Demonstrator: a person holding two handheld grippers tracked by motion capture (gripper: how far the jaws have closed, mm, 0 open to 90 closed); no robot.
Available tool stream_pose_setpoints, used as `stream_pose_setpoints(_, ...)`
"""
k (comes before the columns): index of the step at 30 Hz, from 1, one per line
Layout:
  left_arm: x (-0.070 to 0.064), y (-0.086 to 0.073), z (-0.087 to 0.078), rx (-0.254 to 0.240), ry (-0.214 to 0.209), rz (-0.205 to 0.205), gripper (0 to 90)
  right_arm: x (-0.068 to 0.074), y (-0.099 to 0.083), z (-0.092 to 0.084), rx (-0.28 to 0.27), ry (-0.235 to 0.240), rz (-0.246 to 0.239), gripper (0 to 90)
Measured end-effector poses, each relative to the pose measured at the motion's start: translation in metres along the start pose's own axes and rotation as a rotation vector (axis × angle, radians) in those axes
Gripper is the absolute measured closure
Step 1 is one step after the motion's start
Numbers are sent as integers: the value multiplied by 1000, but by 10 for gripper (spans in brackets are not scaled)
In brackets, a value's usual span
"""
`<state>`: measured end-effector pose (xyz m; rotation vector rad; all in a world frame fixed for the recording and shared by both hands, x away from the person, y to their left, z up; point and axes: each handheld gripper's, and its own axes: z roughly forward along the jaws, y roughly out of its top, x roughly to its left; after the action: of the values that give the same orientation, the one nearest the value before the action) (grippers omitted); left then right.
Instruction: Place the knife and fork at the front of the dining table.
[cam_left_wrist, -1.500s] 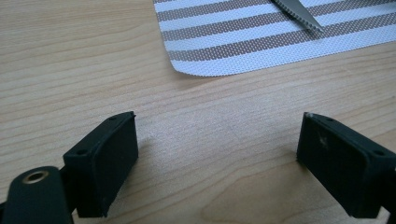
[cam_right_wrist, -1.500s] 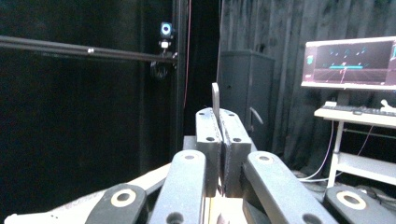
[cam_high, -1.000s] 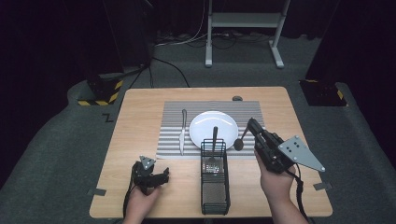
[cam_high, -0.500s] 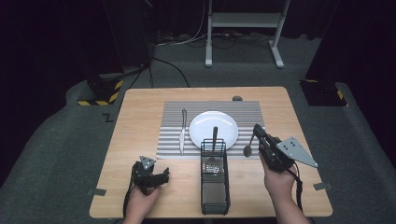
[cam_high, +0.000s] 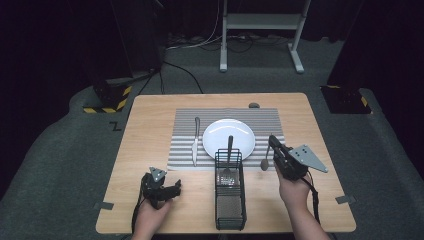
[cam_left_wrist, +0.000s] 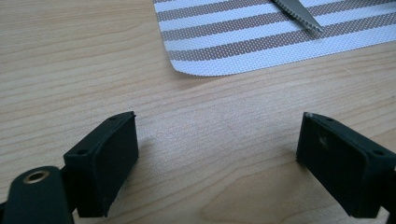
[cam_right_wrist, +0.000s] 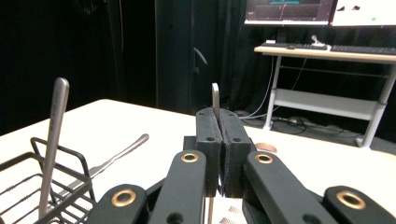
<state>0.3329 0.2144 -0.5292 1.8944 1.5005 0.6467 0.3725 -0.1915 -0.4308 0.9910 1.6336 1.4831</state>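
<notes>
Light falls from overhead onto the table (cam_high: 150, 130), which stands bright and evenly lit while the floor and curtains around it sink into near black. The plate (cam_high: 220, 134) shines almost pure white with little detail, shadows under things are short and soft, and the high view is a bit grainy. In the left gripper view the wood grain is crisp with faint shadows beside the jaws; in the right gripper view the near jaws look soft, and the screens (cam_right_wrist: 289, 9) at the back glow brightly.
</notes>
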Motion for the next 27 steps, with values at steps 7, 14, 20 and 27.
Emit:
stream_pose_setpoints(7, 0, 0, 0, 2, -3, 0, 118, -4, -11, 8, 30, -4, 31, 882)
stream_pose_setpoints(14, -2, -2, -2, -5, 4, -8, 139, -6, -12, 14, 38, -12, 29, 882)
stream_pose_setpoints(20, -2, -2, -2, -5, 5, -7, 139, -14, -15, 17, 26, -11, 77, 882)
stream_pose_setpoints(27, -3, -3, -3, -8, 2, -6, 150, -22, -14, 37, 49, -5, 107, 881)
